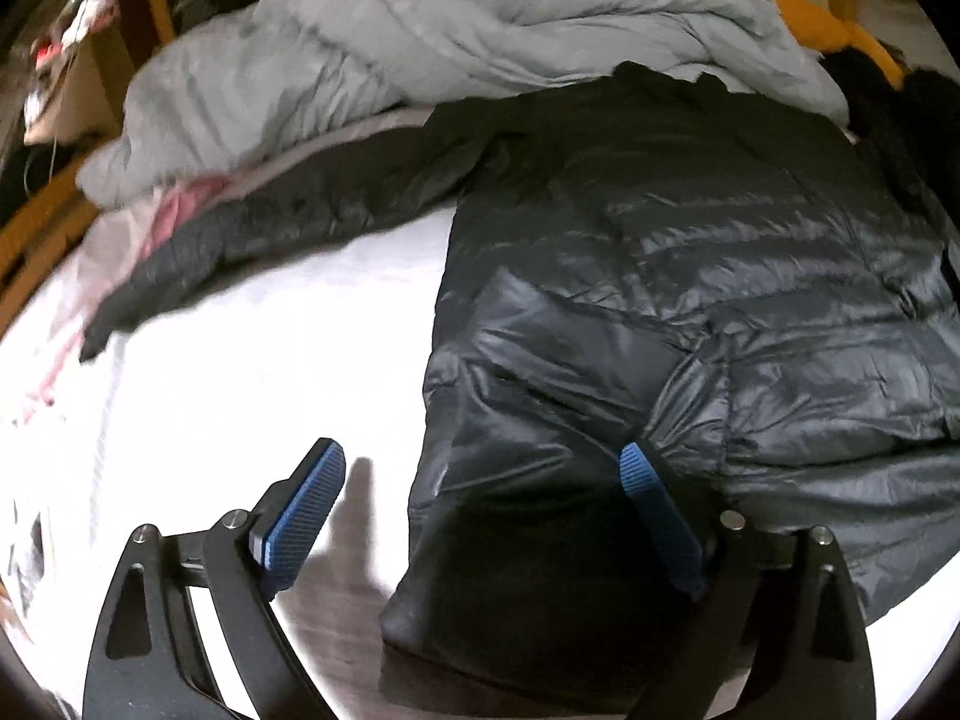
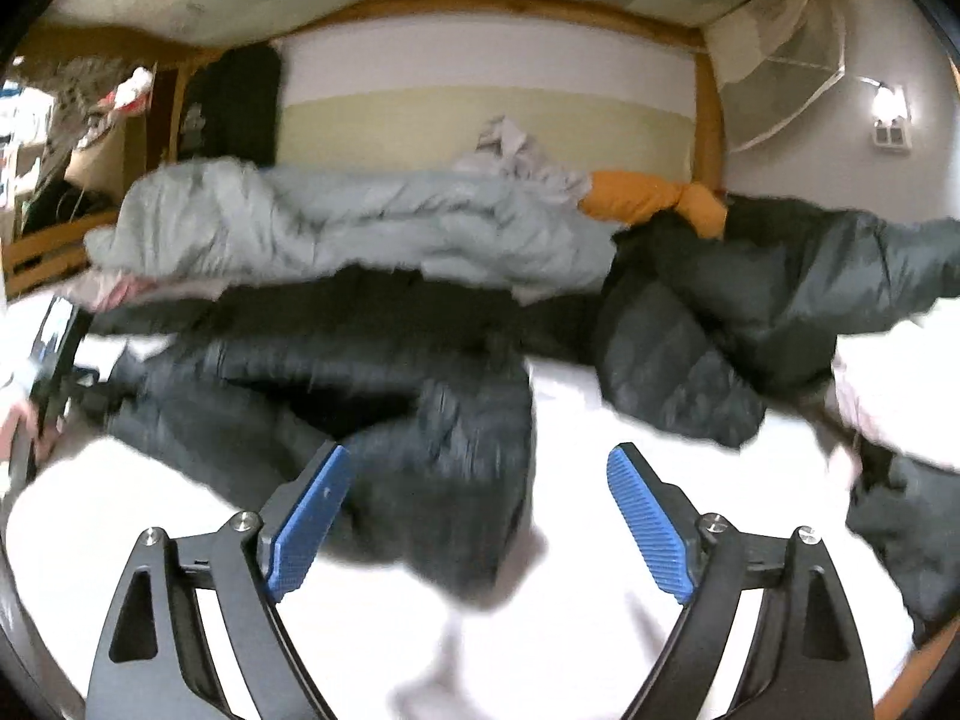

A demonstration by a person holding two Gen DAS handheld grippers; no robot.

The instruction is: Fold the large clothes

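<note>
Black tool (image 1: 480,462) frames, blue ribbed pads (image 2: 651,531), silver screws.

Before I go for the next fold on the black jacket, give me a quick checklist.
1. Left gripper jaws open: ok.
2. Right gripper jaws open, nothing clamped: ok.
3. Black puffer jacket lying on the white sheet: ok.
4. Jacket hem between the left jaws, pads not pressing: ok.
5. Left sleeve folded in: not ok, stretched out.
6. Far side free of the grey duvet: cannot tell.

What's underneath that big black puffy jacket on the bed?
The black puffy jacket lies on a white sheet, bare beside it. Its far edge meets a grey duvet. Anything directly beneath the jacket is covered.
</note>
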